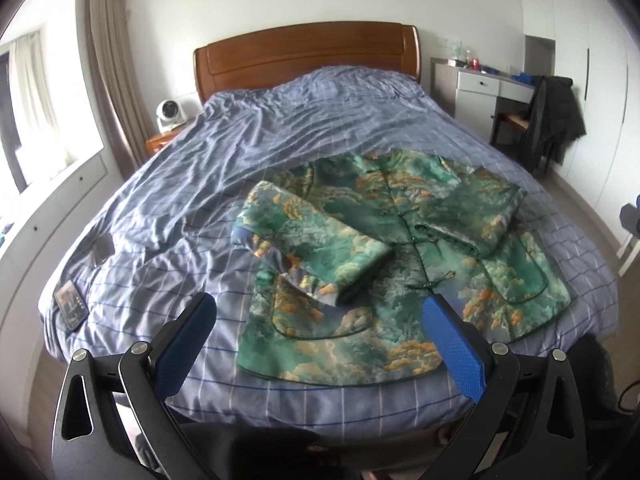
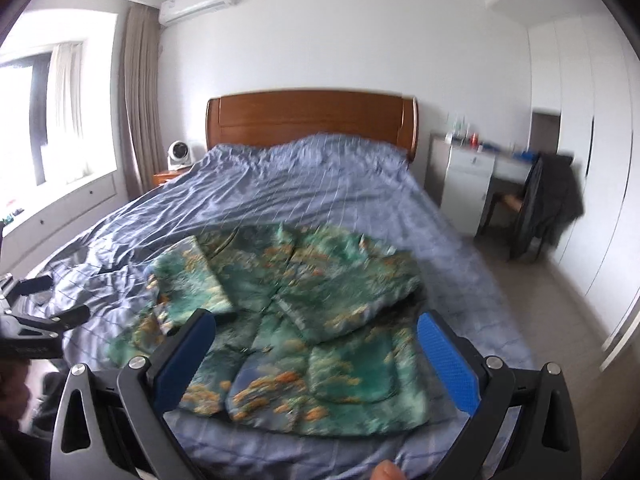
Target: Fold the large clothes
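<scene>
Left wrist view: green printed jacket (image 1: 384, 264) lies flat on the bed (image 1: 200, 184), near the foot edge, both sleeves already folded across its front.

Both the left gripper (image 1: 320, 344) and right gripper (image 2: 316, 360) hover above the jacket's hem with jaws spread wide, holding nothing. The jacket looks padded and satiny: soft, fairly bulky, probably slippery, so its folds may spring open. A sound hold would be the piped hem corners nearest the foot edge, pinched deep.

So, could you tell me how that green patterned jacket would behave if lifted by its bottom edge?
The jacket would probably sag, since its folded sleeves drape softly. It looks padded, so likely bulky. The sleeves may slide open when raised.
</scene>
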A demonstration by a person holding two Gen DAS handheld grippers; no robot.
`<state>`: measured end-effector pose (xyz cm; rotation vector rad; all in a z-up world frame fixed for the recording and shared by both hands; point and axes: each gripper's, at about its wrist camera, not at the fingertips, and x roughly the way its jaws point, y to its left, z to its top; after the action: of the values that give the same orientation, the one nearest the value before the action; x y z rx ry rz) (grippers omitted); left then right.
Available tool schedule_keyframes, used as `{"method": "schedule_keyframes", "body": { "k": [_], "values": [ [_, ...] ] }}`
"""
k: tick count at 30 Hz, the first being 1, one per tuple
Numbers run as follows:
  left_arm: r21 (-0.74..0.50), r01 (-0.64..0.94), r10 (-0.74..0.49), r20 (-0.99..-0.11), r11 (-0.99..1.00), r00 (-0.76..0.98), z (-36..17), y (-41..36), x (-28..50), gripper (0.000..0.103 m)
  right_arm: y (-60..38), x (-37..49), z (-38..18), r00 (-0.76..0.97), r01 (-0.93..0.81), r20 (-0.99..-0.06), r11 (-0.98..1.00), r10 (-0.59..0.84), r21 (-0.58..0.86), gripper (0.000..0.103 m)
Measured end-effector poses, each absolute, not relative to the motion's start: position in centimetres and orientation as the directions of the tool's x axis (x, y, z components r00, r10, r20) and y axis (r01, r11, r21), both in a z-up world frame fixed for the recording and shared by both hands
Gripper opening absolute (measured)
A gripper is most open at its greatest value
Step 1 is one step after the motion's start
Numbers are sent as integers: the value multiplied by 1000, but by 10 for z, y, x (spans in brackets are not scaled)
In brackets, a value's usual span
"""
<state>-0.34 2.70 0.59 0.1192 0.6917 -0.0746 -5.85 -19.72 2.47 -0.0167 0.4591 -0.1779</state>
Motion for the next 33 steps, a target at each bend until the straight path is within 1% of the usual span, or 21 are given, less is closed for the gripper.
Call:
{"method": "schedule_keyframes", "body": {
  "k": [2, 6, 9, 14, 18, 25, 29, 33],
  "values": [
    [84, 106, -28, -639, 991, 769, 6, 27, -3, 103, -195, -57, 21, 873, 171, -450, 982, -187, -77, 103],
    [73, 96, -27, -643, 993, 765, 5, 28, -1, 103, -181, -58, 15, 875, 162, -438, 977, -207, -138, 103],
    [65, 99, -34, -645, 993, 763, 5, 28, -1, 103, -173, -56, 14, 877, 135, -445, 982, -181, -134, 103],
    [80, 108, -32, -643, 991, 765, 3, 24, -3, 103, -162, -49, 5, 856, 87, -495, 986, -148, -144, 103],
    [80, 108, -32, -642, 991, 766, 2, 24, -4, 103, -163, -50, 4, 859, 70, -499, 991, -117, -113, 103],
    [85, 100, -24, -628, 991, 778, 5, 27, -4, 103, -163, -57, 20, 892, 102, -421, 980, -165, -168, 103],
    [98, 92, -13, -608, 991, 794, 10, 29, -6, 103, -173, -59, 35, 910, 132, -371, 977, -186, -166, 103],
    [118, 83, 1, -583, 989, 812, 17, 32, -4, 103, -182, -58, 45, 914, 156, -346, 972, -210, -176, 103]
  ]
}}
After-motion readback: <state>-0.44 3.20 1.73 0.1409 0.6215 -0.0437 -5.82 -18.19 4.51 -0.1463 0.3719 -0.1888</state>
